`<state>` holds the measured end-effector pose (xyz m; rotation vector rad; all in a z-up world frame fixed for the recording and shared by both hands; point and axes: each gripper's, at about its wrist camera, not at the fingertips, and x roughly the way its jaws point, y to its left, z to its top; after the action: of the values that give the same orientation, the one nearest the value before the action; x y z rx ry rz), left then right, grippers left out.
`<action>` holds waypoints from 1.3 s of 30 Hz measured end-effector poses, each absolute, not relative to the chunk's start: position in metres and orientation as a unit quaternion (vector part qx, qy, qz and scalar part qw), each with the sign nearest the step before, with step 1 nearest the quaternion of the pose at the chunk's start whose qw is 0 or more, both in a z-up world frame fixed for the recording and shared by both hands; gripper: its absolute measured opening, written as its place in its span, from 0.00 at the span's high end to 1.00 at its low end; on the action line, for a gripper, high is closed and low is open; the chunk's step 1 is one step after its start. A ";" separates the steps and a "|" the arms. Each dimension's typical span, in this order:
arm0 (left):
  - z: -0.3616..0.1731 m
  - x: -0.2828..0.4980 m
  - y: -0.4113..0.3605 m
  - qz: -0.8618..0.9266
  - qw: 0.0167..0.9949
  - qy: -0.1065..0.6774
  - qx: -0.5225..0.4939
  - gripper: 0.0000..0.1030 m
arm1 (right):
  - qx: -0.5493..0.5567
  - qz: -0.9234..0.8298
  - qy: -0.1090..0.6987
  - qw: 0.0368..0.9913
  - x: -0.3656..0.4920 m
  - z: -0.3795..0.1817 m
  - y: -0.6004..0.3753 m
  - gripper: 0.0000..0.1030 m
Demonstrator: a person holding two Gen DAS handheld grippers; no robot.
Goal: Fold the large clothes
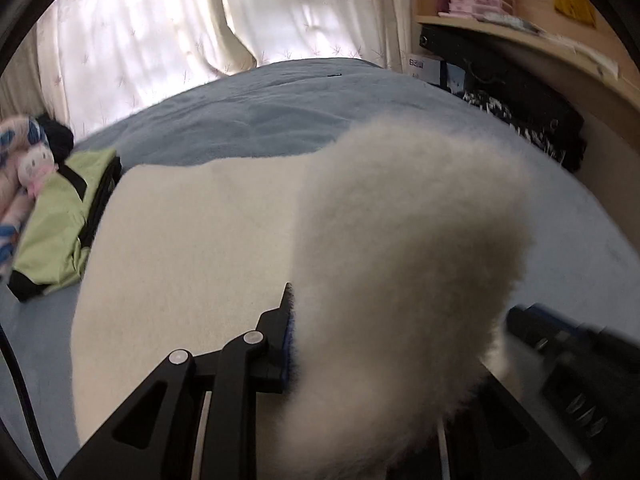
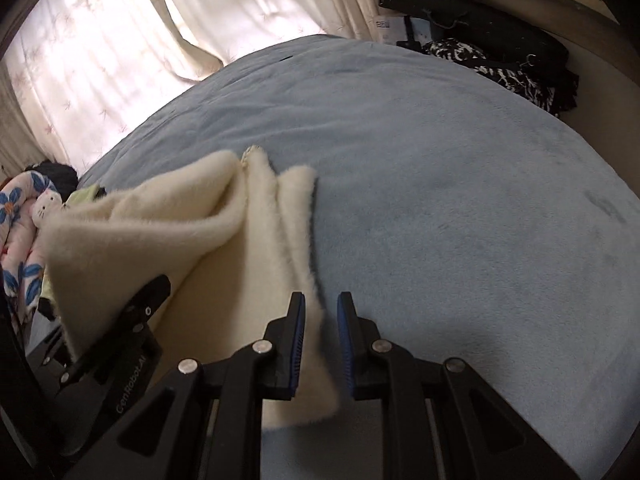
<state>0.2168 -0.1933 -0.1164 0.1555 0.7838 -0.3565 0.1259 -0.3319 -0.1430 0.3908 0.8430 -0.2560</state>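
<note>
A cream fluffy garment (image 1: 192, 240) lies on the blue bed (image 1: 260, 120). My left gripper (image 1: 344, 344) is shut on a fold of it, and the lifted fold (image 1: 400, 240) hangs in front of the camera and hides the right finger. In the right wrist view the same garment (image 2: 160, 232) is raised at the left by the left gripper (image 2: 132, 320). My right gripper (image 2: 322, 340) is open, its fingers astride the garment's fluffy right edge (image 2: 308, 240), low over the bed (image 2: 440, 180).
A folded green and black garment (image 1: 56, 232) and a soft toy (image 1: 36, 168) on floral bedding lie at the bed's left. Curtains (image 1: 160, 40) hang behind. A wooden shelf (image 1: 520, 36) and dark bags (image 1: 520, 100) stand at the right.
</note>
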 end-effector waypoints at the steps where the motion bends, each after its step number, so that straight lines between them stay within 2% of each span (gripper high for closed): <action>1: -0.112 0.219 -0.189 -0.176 0.906 0.379 0.063 0.80 | 0.188 -0.120 0.403 0.888 0.125 -0.142 -0.333 0.84; 5: -0.093 0.215 -0.186 -0.194 0.911 0.361 0.046 0.80 | 0.181 -0.116 0.392 0.894 0.117 -0.136 -0.332 0.84; 8: -0.109 0.218 -0.194 -0.197 0.900 0.386 0.043 0.80 | 0.184 -0.120 0.396 0.892 0.118 -0.139 -0.336 0.84; 12: -0.128 0.210 -0.204 -0.203 0.900 0.381 0.051 0.80 | 0.184 -0.132 0.414 0.882 0.121 -0.148 -0.341 0.84; 16: -0.126 0.209 -0.194 -0.220 0.895 0.387 0.038 0.79 | 0.187 -0.134 0.424 0.876 0.124 -0.154 -0.344 0.84; 22: -0.106 0.200 -0.169 -0.281 0.854 0.438 -0.004 0.42 | 0.198 -0.116 0.407 0.884 0.116 -0.139 -0.341 0.82; 23: -0.102 0.194 -0.164 -0.291 0.848 0.443 -0.010 0.34 | 0.203 -0.118 0.405 0.884 0.113 -0.135 -0.342 0.81; 24: -0.097 0.186 -0.156 -0.302 0.843 0.445 -0.017 0.33 | 0.207 -0.118 0.404 0.883 0.111 -0.133 -0.344 0.79; 28: -0.078 0.165 -0.119 -0.290 0.851 0.437 -0.023 0.32 | 0.234 -0.103 0.393 0.883 0.098 -0.115 -0.347 0.74; 30: -0.072 0.164 -0.091 -0.262 0.860 0.435 -0.037 0.32 | 0.228 -0.088 0.390 0.888 0.094 -0.104 -0.344 0.62; 32: -0.072 0.167 -0.065 -0.238 0.865 0.438 -0.054 0.32 | 0.219 -0.066 0.391 0.892 0.093 -0.094 -0.337 0.55; 37: -0.089 0.182 -0.012 -0.157 0.870 0.461 -0.079 0.32 | 0.200 0.011 0.406 0.892 0.111 -0.065 -0.318 0.54; 39: -0.097 0.188 0.003 -0.147 0.865 0.472 -0.086 0.32 | 0.178 0.033 0.415 0.892 0.126 -0.058 -0.307 0.48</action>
<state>0.1883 0.0027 -0.0969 -0.1803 0.9900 -0.3074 0.1263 -0.3068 -0.0581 0.3684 0.8615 0.0677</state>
